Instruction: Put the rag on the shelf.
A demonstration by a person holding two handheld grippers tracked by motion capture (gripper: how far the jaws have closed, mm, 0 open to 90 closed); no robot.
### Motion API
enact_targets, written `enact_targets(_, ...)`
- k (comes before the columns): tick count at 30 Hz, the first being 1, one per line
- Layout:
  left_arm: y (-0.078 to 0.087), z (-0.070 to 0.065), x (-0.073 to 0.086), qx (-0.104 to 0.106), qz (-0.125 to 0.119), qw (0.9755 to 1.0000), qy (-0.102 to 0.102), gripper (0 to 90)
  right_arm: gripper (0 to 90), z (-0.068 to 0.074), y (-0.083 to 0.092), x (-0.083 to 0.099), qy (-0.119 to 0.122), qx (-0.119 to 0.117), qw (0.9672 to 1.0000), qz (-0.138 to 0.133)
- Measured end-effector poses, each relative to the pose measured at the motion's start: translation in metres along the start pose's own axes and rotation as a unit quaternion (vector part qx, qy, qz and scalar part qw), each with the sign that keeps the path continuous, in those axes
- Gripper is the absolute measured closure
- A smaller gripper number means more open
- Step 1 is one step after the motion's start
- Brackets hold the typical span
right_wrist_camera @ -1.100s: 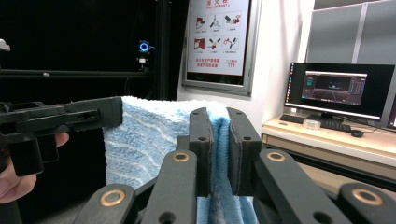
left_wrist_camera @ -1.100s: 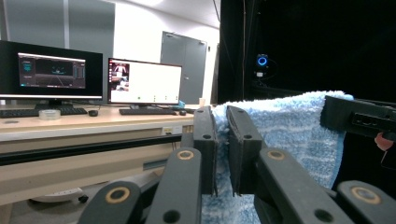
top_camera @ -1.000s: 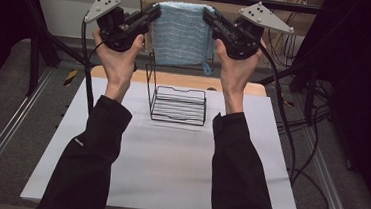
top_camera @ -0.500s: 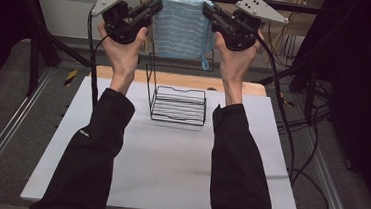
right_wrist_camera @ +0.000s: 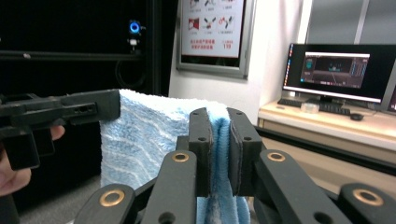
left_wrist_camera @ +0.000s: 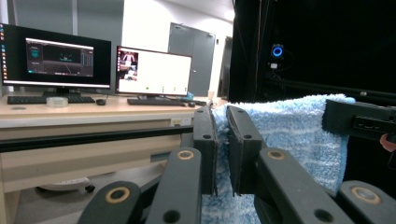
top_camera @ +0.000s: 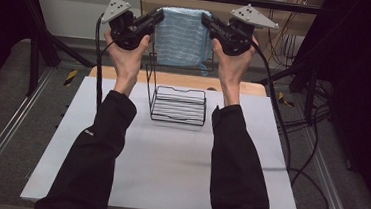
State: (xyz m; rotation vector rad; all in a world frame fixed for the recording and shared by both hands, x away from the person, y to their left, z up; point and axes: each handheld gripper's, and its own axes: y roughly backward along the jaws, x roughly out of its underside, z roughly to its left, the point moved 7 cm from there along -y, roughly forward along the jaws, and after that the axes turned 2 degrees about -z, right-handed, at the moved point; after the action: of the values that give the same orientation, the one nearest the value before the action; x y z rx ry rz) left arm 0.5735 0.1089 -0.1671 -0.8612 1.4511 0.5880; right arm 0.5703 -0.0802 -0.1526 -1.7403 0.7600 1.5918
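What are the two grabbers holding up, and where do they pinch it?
A light blue fluffy towel. The left gripper pinches one top corner, the right gripper the other, so it hangs spread between them.

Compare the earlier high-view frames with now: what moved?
Little changed. The left gripper and right gripper drifted slightly, carrying the blue towel stretched between them. Both stayed clamped on its top corners; the wire rack stayed put on the white board.
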Motion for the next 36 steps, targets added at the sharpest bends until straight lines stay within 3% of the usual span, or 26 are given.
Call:
enact_targets(9,-0.001,0.002,0.024,0.007,0.030,0.9995,-0.010,82.7,82.0,-0.007,0.000,0.025,-0.011,0.001,0.9997,0.021)
enact_targets(17,0.012,-0.001,0.044,0.025,0.051,0.9981,-0.022,82.6,81.9,-0.002,0.010,0.045,-0.025,-0.008,0.9989,0.040)
enact_targets(26,0.022,-0.003,0.053,0.032,0.073,0.9966,-0.022,82.6,81.7,0.006,0.019,0.059,-0.034,-0.019,0.9977,0.056)
enact_targets(36,0.032,-0.009,0.059,0.048,0.092,0.9939,-0.037,82.4,81.4,0.011,0.031,0.068,-0.033,-0.032,0.9964,0.072)
